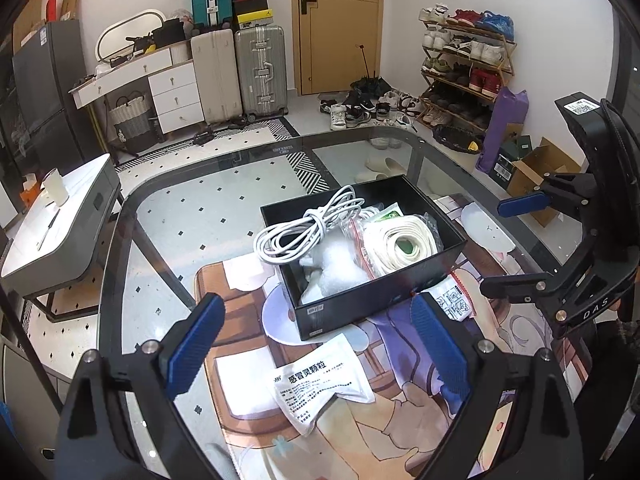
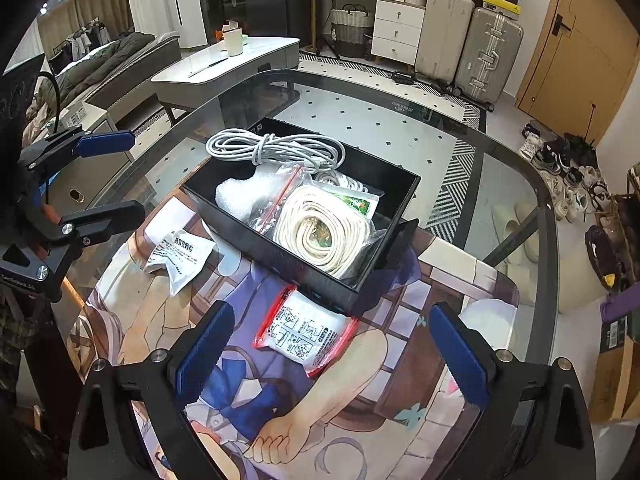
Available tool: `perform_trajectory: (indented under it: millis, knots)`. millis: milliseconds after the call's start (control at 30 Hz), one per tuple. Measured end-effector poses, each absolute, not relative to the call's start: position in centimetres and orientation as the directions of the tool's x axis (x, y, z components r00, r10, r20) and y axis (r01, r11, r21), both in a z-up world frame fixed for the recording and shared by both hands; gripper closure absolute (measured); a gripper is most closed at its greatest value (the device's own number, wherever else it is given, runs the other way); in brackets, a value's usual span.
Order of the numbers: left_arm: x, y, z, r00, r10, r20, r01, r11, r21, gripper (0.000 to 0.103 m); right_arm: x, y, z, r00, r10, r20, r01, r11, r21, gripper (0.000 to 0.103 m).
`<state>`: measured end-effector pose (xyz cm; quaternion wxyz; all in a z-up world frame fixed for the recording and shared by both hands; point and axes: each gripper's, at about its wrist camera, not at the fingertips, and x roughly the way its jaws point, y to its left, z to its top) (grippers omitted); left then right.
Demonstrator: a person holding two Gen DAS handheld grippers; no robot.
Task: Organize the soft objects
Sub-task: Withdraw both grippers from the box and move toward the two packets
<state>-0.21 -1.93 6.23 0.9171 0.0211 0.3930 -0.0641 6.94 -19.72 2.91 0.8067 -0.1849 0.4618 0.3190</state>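
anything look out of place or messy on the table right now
Yes. The white cable bundle sits on the far rim of the black box and hangs partly outside instead of lying in it. Two packets remain out on the mat: a white sachet and a red-edged one against the box wall.

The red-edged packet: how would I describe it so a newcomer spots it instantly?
Start at the black box on the printed mat covering the glass table. Just outside its near wall lies a flat white pouch with black diagrams. Its bright red border separates it from the plain white granule sachet farther left.
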Motion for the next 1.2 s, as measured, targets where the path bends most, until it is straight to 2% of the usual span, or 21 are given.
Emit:
perform_trajectory:
  millis: [400,733,1200]
  knots:
    - [-0.9,-1.3,4.3,0.656,-0.103,-0.747,0.103,0.994,-0.047,0.008,6.4,-20.2,1.1,0.362,0.342,-0.867,-0.665,0.746,0.017,0.004]
    - [-2.0,-0.6,3.0,0.671,-0.077,-0.738,0.038,0.997,-0.07,0.008,5.0,-21.0,0.0,0.451,0.366,-0.814,-0.633,0.774,-0.003,0.004]
    - [-3.1,0.1,1.5,0.695,-0.034,-0.718,-0.047,0.995,-0.092,0.008,3.5,-21.1,-0.7,0.502,0.424,-0.754,-0.573,0.816,0.078,0.004]
